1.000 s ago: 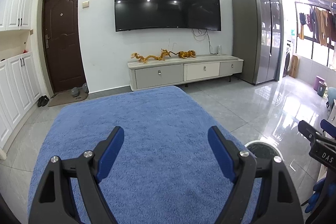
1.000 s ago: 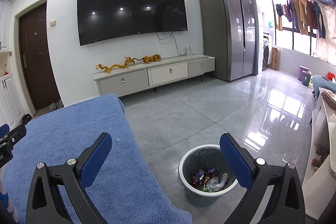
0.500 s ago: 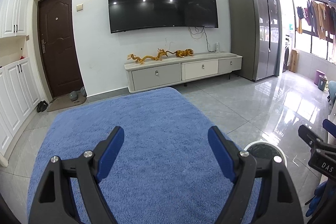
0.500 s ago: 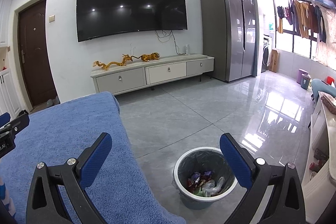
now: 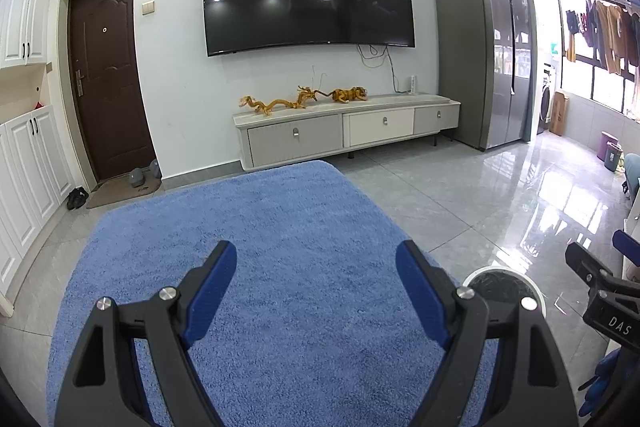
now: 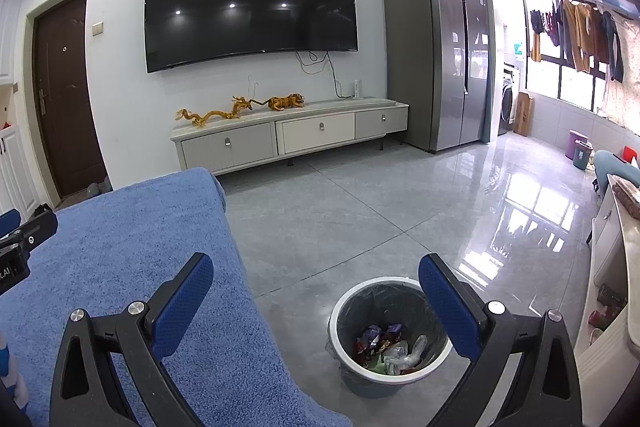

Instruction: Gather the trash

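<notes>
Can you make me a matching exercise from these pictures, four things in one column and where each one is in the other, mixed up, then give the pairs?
Things:
1. trash bin
2. television
3. dragon figurines
4. blue towel

Places:
A. on top of the low cabinet
B. spread beneath the open left gripper
C. on the tiled floor beside the towel, wrappers inside
D. mounted on the white wall

Pairs: 1-C, 2-D, 3-A, 4-B
</notes>
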{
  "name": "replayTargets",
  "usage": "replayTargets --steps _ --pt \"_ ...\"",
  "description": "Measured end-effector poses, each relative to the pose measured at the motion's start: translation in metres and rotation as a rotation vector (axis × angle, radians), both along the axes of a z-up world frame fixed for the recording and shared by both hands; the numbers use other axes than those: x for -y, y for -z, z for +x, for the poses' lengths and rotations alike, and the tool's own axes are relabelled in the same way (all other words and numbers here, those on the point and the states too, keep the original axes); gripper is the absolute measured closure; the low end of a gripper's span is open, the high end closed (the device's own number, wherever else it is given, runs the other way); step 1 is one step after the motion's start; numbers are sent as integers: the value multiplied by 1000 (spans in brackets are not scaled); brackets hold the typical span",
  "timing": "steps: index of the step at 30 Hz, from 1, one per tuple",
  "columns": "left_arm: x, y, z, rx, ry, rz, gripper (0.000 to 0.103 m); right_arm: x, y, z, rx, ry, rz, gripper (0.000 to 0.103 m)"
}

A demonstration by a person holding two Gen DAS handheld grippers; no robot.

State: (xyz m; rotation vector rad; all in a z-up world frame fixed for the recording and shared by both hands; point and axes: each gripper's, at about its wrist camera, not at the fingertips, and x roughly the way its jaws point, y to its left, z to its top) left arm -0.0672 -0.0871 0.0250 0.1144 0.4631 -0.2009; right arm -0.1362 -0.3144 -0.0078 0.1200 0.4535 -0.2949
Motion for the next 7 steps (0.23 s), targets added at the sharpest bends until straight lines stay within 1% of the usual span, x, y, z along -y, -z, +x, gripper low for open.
replayTargets --steps 7 --pt "0 3 3 -16 9 -2 22 2 3 2 -7 1 3 0"
